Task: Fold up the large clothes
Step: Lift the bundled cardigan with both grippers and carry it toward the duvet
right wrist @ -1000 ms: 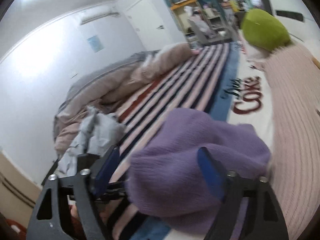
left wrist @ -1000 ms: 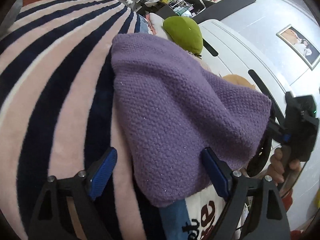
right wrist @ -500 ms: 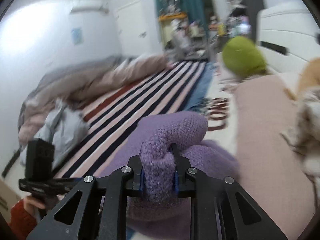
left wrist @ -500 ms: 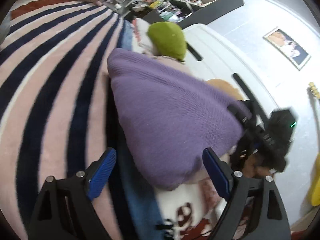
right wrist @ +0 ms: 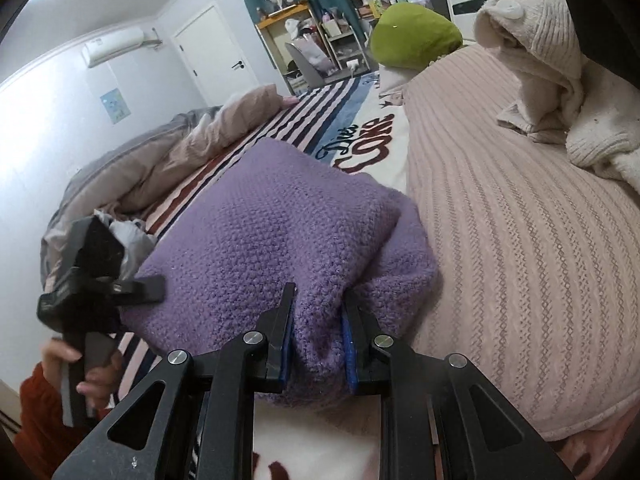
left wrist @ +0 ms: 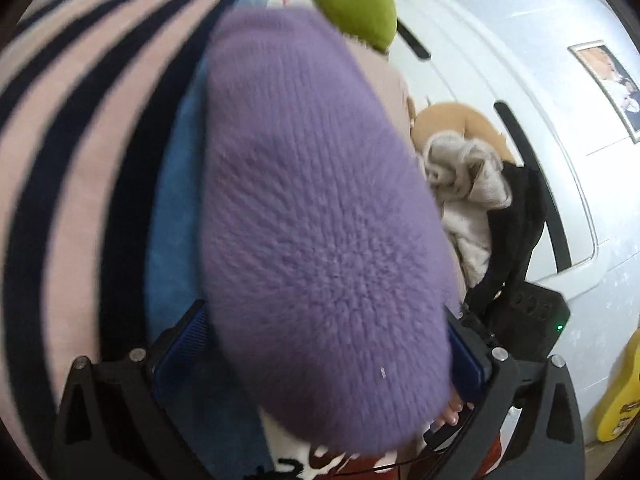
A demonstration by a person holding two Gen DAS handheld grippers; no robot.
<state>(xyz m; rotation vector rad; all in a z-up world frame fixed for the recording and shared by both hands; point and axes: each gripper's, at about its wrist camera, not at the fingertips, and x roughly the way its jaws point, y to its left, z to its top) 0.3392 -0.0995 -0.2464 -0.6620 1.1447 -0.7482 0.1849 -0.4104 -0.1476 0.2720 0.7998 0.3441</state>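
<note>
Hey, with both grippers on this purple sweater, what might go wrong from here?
1. The right gripper pinches only a small bunch at the edge of the purple sweater, so the thick knit could slip out when pulled.
2. The left gripper has its jaws spread wide around the sweater; it may not be gripping at all, and the fold could sag on that side.
3. The beige pillow lies right beside the sweater, so the sweater could drag onto it.

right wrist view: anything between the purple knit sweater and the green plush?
Yes. In the right wrist view, the blanket's white panel with dark red lettering lies between the folded purple knit sweater and the round green plush, with a pink ribbed cover alongside.
</note>
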